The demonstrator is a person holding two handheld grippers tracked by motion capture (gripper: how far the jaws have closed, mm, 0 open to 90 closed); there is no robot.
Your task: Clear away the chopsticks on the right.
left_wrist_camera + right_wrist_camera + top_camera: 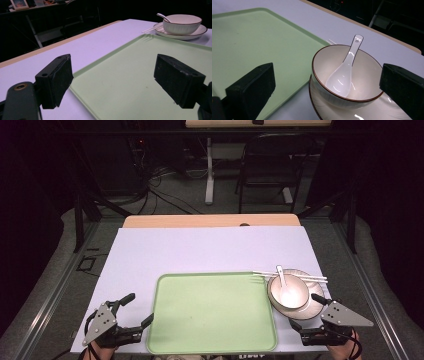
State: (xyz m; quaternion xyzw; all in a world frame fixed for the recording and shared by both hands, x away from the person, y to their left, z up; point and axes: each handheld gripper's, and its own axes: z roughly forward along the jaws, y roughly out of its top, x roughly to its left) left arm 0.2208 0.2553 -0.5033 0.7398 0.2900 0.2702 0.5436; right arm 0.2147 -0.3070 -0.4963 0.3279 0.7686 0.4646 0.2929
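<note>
Left tool jaws apart beside green tray, right tool jaws apart near bowl

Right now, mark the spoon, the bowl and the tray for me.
spoon (pixel 342 77), right gripper view, on its scoop.
bowl (pixel 322 62), right gripper view, on its inner wall.
tray (pixel 210 312), high view, on its bare middle.

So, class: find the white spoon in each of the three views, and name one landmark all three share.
High view: the spoon lies in the bowl, right of centre, beside the tray.
Left gripper view: top right, far off, its handle poking over the bowl's left rim.
Right gripper view: centre, lying in the bowl, handle leaning on the far rim.
Shared landmark: the green tray.
</note>
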